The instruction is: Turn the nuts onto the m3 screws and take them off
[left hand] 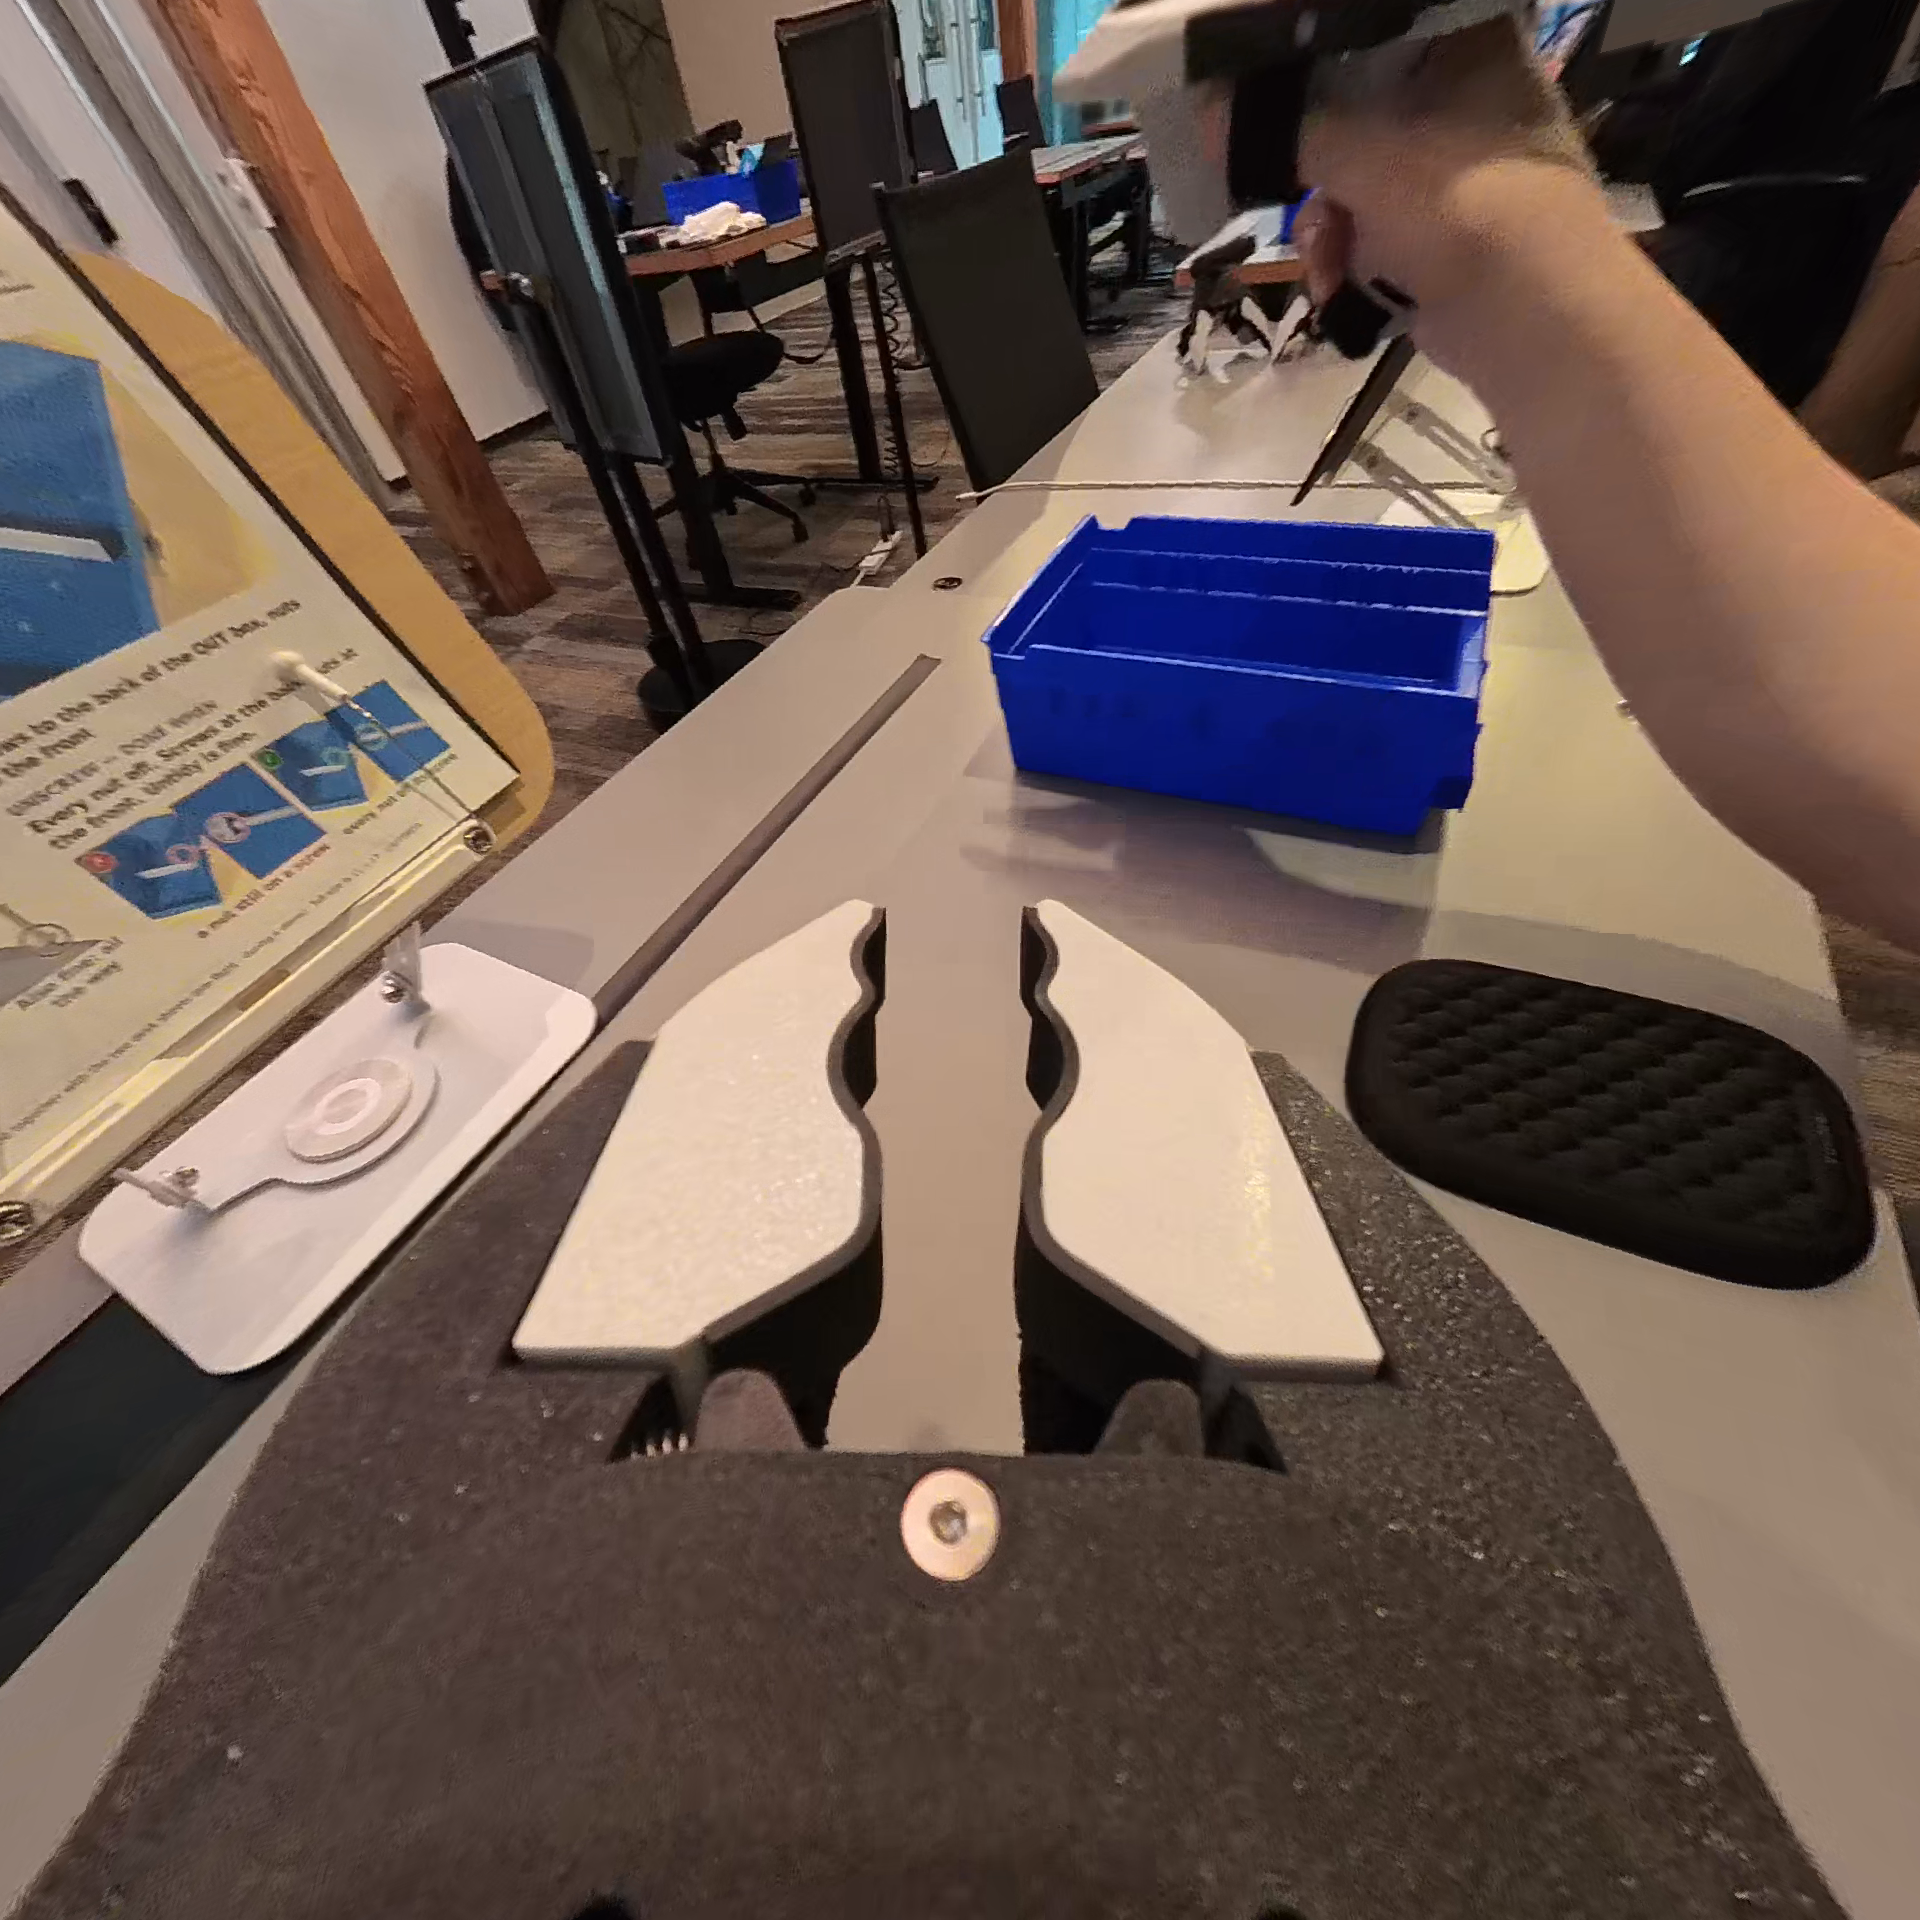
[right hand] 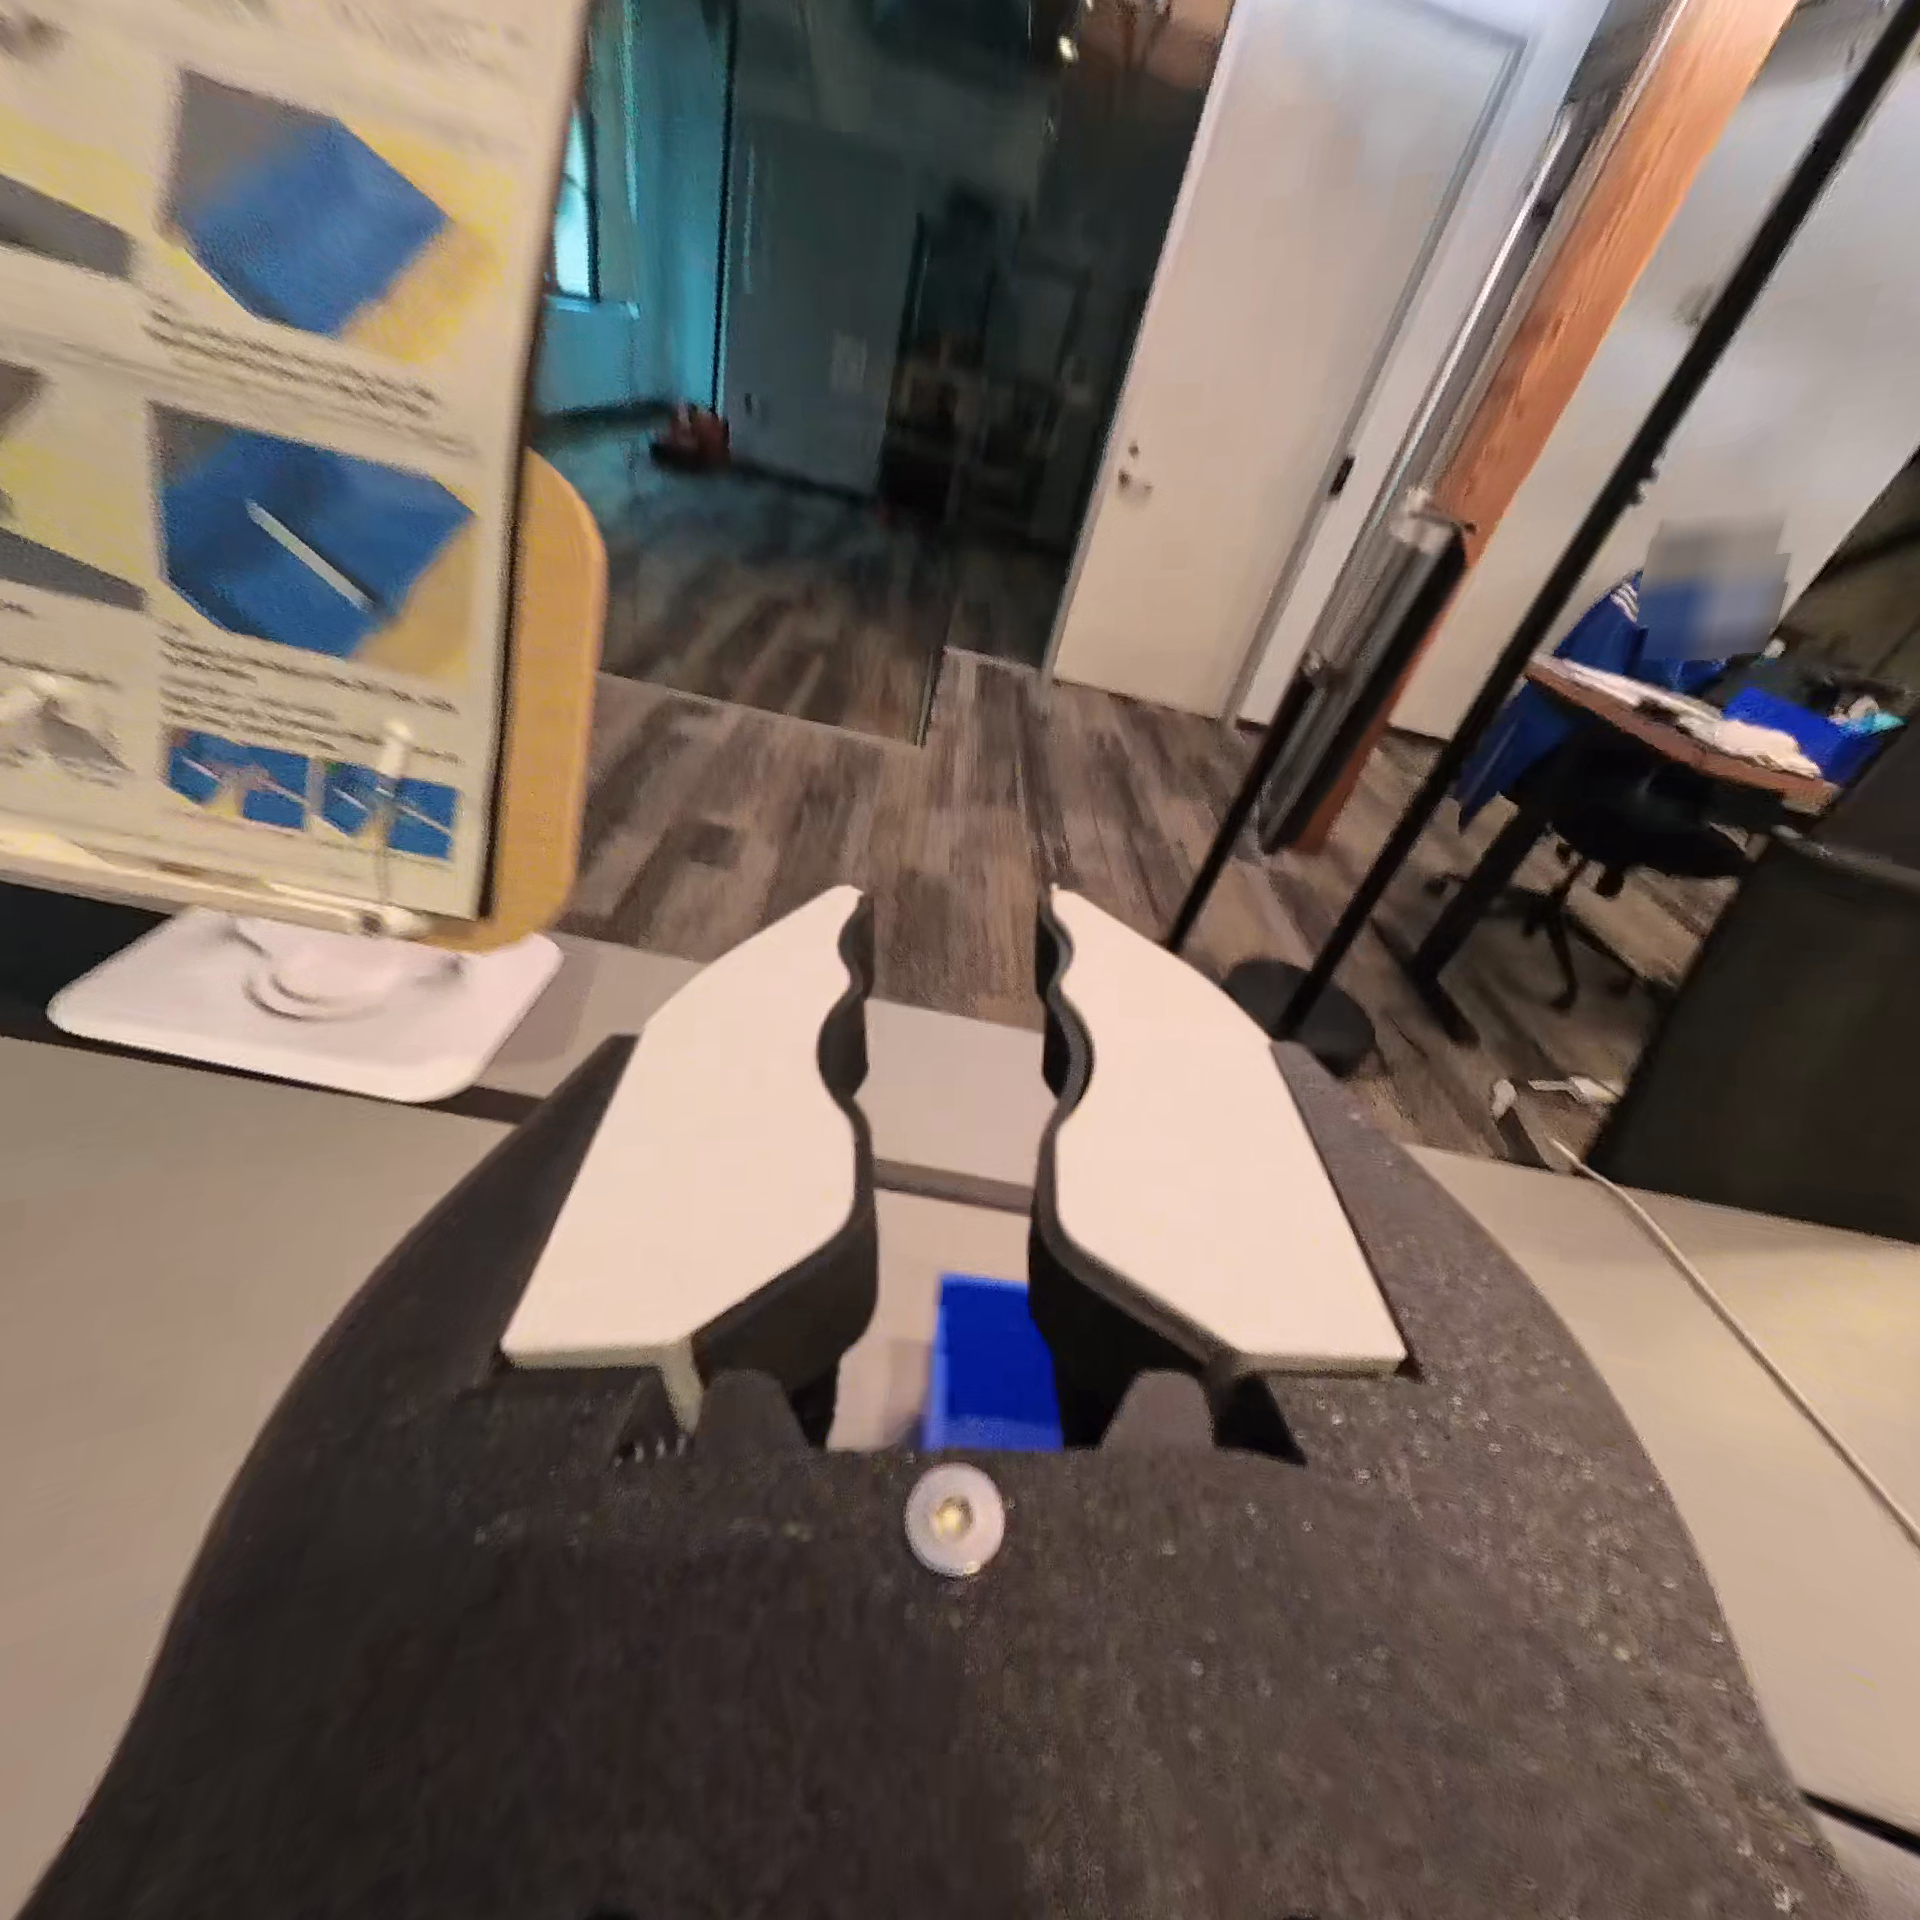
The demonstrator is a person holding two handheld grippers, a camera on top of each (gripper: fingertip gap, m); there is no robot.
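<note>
While both tools spread, bare: left tool (left hand: 954, 914), right tool (right hand: 951, 902), one blue bin (left hand: 1236, 675), one black pad (left hand: 1605, 1122).

Right wrist view is motion-blurred: instruction board (right hand: 260, 447) left of the right gripper (right hand: 951, 914) is smeared and cut by the top and left edges. Blue bin (right hand: 992, 1361) shows only as a sliver below its fingers. Left view: hand (left hand: 1455, 197) far ahead-right is blurred, its device cropped at the top.
</note>
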